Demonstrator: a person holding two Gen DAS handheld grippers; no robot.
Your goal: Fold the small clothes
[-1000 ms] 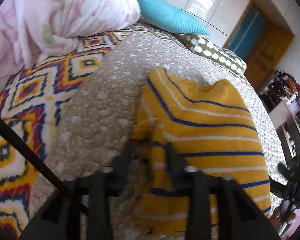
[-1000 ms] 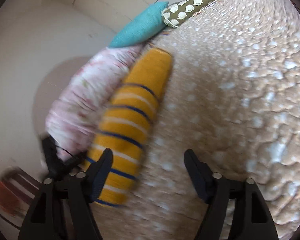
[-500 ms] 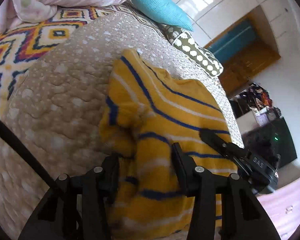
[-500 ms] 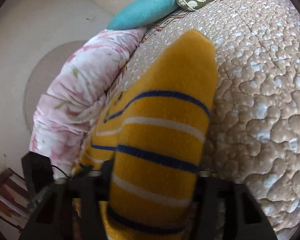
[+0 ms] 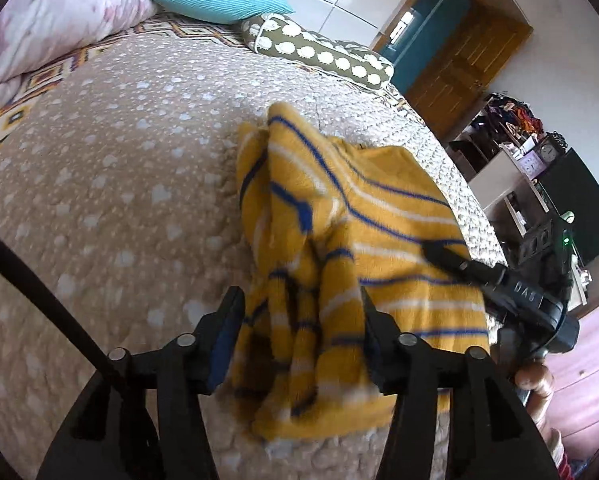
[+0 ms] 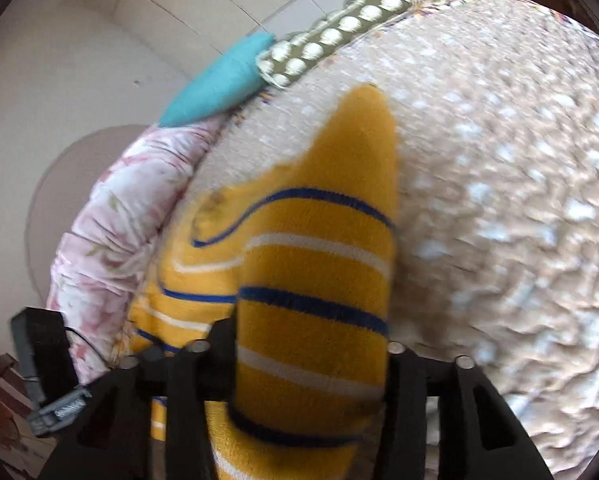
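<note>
Right tongs (image 6: pixel 311 344) tips — buried under blurred yellow striped garment (image 6: pixel 319 280)

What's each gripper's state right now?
Left gripper: opening, striped sweater loose between its jaws.
Right gripper: opening, striped sweater fills its jaws; grip cannot be told.

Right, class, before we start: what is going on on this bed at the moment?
A person holding a gripper in each hand is folding a small yellow striped garment on a quilted beige bedspread. The left gripper has its jaws opening around the bunched near edge. The right gripper is opening too, with a fold of the cloth lying between its fingers. The garment is still rumpled, so the fold is not finished.
</note>
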